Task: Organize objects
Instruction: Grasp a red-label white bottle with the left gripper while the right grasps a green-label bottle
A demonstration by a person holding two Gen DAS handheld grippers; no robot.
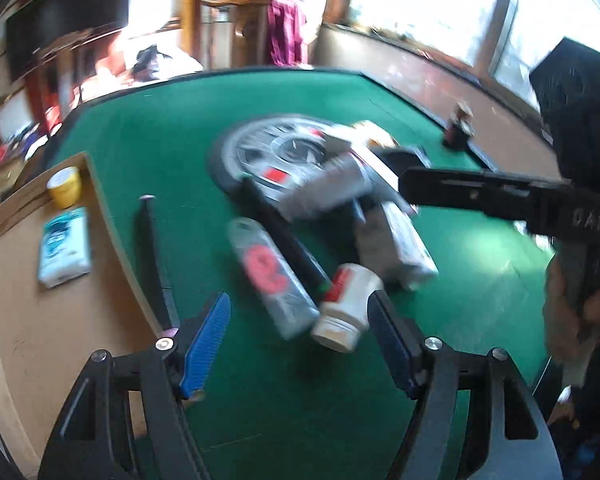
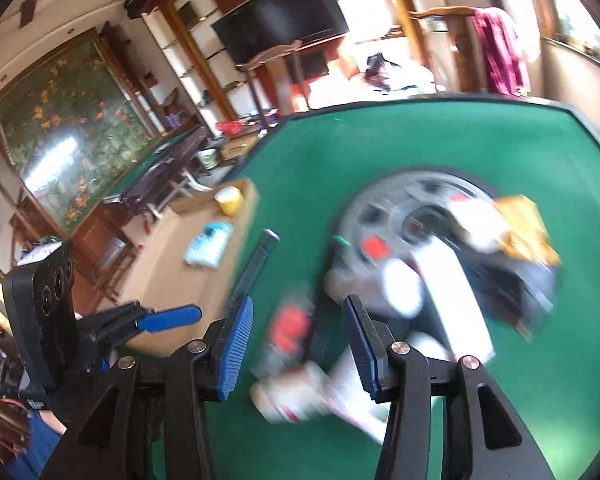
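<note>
On the green felt table several boxes, tubes and bottles lie heaped over a round grey tray. My left gripper is open, low over the near end of the heap. A clear bottle with a red label and a white pill bottle lie just beyond its pads, untouched. My right gripper is open too, above the same blurred heap and the tray. From the left wrist view the right gripper reaches in from the right, held by a hand.
A cardboard box at the left holds a yellow jar and a blue-white packet. A black stick lies beside the box. A small dark bottle stands near the table's far right edge. Furniture surrounds the table.
</note>
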